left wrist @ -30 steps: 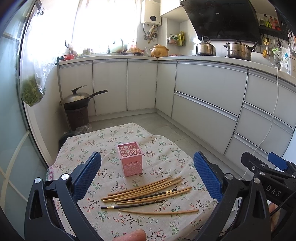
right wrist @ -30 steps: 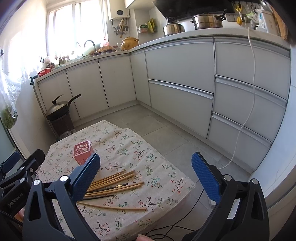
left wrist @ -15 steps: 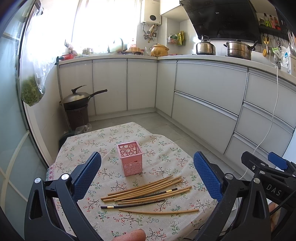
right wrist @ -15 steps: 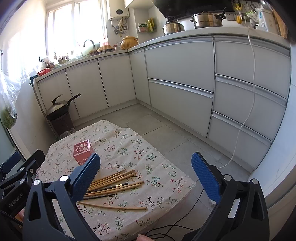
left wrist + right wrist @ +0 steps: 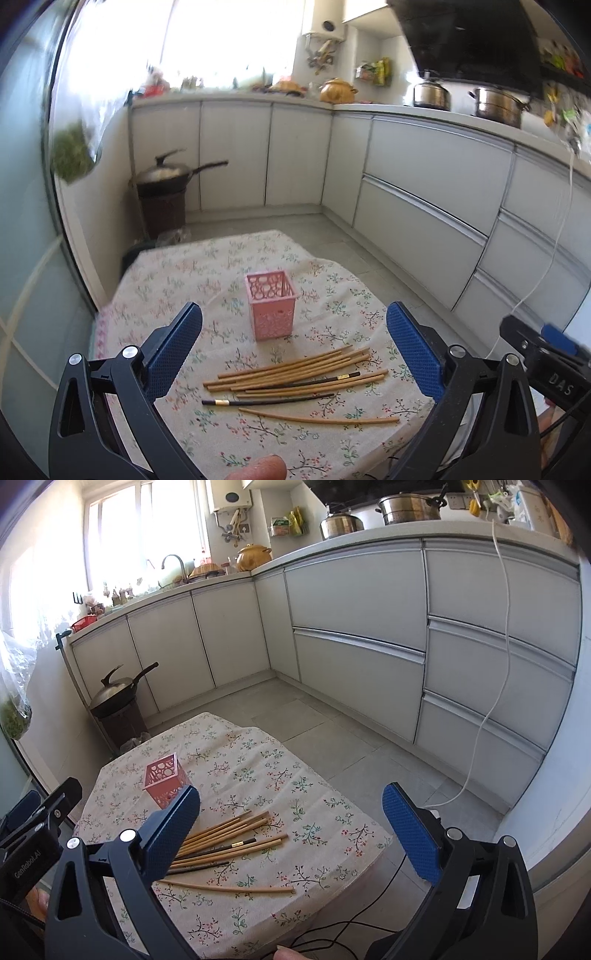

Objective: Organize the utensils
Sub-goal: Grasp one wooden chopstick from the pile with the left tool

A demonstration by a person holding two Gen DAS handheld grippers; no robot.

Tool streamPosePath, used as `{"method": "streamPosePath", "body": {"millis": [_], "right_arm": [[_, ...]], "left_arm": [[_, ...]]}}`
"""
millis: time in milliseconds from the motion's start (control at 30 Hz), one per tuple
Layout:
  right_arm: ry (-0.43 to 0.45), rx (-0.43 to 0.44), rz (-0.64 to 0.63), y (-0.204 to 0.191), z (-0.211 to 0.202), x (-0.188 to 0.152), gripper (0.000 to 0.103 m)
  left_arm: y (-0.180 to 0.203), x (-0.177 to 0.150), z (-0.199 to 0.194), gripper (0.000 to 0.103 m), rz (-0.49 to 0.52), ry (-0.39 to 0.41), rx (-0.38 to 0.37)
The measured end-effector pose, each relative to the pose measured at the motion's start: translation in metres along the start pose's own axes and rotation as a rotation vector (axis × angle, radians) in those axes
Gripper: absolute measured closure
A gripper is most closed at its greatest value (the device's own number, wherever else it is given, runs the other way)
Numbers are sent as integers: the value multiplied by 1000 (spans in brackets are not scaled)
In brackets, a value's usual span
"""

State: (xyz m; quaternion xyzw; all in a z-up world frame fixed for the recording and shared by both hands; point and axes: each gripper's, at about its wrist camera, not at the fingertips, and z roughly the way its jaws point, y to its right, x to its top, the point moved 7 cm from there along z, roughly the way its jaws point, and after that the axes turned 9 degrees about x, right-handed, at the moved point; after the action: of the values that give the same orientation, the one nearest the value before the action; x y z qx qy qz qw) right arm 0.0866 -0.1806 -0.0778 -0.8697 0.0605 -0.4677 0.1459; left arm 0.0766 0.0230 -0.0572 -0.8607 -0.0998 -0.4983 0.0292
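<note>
- Chopsticks (image 5: 295, 376) lie loose in a fanned pile on the floral tablecloth (image 5: 184, 273), one stray stick (image 5: 317, 419) nearest the camera.
- A pink lattice holder (image 5: 271, 304) stands upright just behind the pile, apart from it.
- Left gripper (image 5: 293, 350) hangs above the table, its blue pads (image 5: 173, 347) spread wide, holding nothing.
- Right gripper (image 5: 291, 830) is likewise wide apart and empty, off to the pile's right.
</note>
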Motion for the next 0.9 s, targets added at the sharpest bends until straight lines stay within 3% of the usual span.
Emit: {"method": "streamPosePath", "body": {"millis": [67, 100, 200, 267, 333, 433, 500, 600, 733, 900], "right_arm": [[-51, 49, 77, 14, 9, -2, 7], [-82, 79, 133, 24, 16, -5, 7], [-195, 165, 309, 61, 39, -18, 7], [-256, 206, 427, 88, 54, -31, 7], [-268, 222, 480, 108, 63, -41, 7], [-267, 237, 483, 125, 75, -51, 7], [-243, 253, 498, 133, 79, -58, 7], [-220, 273, 506, 145, 84, -61, 7], [-248, 304, 559, 161, 95, -64, 7], [-261, 334, 633, 172, 106, -63, 7]], "left_arm": [[-2, -5, 12, 7, -18, -65, -73], [8, -12, 21, 7, 39, -113, -126], [60, -68, 47, 7, 362, -350, -305], [88, -118, 63, 7, 549, -485, -317], [108, -151, 68, 7, 724, -519, -309], [125, -169, 74, 7, 798, -602, -374], [131, -175, 89, 10, 809, -676, -374], [136, -185, 118, 29, 856, -751, -336], [142, -202, 137, 52, 975, -809, -341], [151, -201, 147, 53, 1034, -828, -399]]}}
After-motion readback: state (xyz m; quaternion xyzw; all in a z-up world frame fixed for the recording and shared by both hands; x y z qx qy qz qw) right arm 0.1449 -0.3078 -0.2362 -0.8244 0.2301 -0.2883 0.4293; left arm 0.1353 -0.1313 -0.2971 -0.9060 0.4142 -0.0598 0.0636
